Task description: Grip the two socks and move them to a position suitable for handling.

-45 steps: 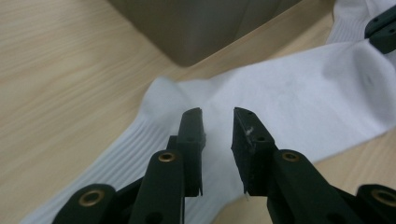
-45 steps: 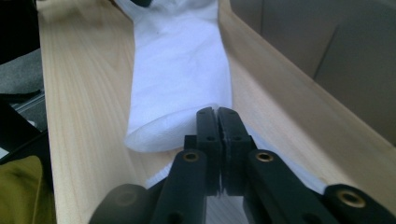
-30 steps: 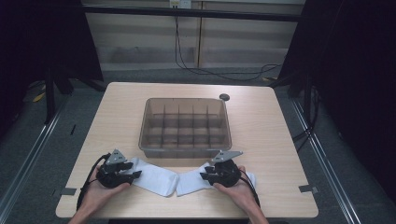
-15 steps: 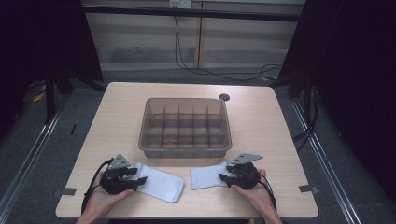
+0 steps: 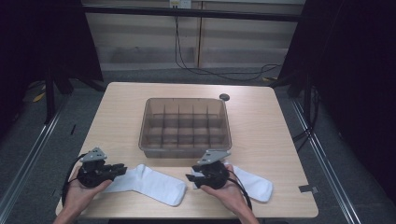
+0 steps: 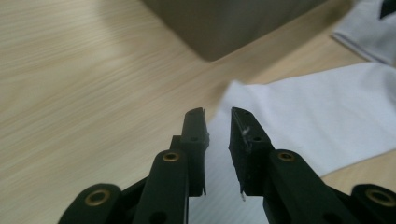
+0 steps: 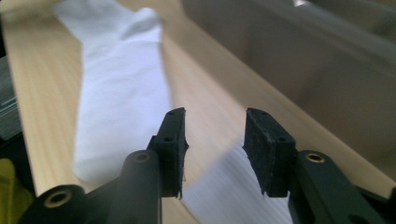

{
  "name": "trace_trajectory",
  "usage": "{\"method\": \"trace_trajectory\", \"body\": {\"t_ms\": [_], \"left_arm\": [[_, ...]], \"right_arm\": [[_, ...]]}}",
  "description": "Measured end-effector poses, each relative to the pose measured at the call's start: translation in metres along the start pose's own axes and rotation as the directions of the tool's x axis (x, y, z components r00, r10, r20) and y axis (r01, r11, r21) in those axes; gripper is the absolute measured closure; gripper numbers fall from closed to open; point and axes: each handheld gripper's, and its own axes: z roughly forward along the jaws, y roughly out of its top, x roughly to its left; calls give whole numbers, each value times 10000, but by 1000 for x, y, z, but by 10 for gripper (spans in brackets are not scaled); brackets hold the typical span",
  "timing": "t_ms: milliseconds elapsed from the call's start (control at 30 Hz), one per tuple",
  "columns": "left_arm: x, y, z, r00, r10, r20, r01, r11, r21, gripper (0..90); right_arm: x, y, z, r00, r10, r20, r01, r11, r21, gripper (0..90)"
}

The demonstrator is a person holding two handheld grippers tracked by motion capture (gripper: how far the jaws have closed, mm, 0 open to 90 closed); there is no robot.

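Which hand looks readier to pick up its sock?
Probably the left: the left gripper has its nearly closed jaws over the left sock. The right gripper gapes wider above the right sock.

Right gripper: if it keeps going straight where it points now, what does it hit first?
Probably the left sock: the right gripper points left across the table toward it, with the bin off to one side. Depth is unclear.
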Motion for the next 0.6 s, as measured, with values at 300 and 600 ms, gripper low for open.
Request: {"method": "trace_trajectory", "body": {"t_ms": [300,600], "left_arm": [[6,-8,13,9979,556,-339,-534,9967,618,691],[-3,-11,16,9942,972,-464,-927,9916,901,753]], "right_arm": [[25,9,47,9953,-696,-673,741,9951,661,596],[21,0,44,9949,-996,-126,1004,9910,883,891]]}}
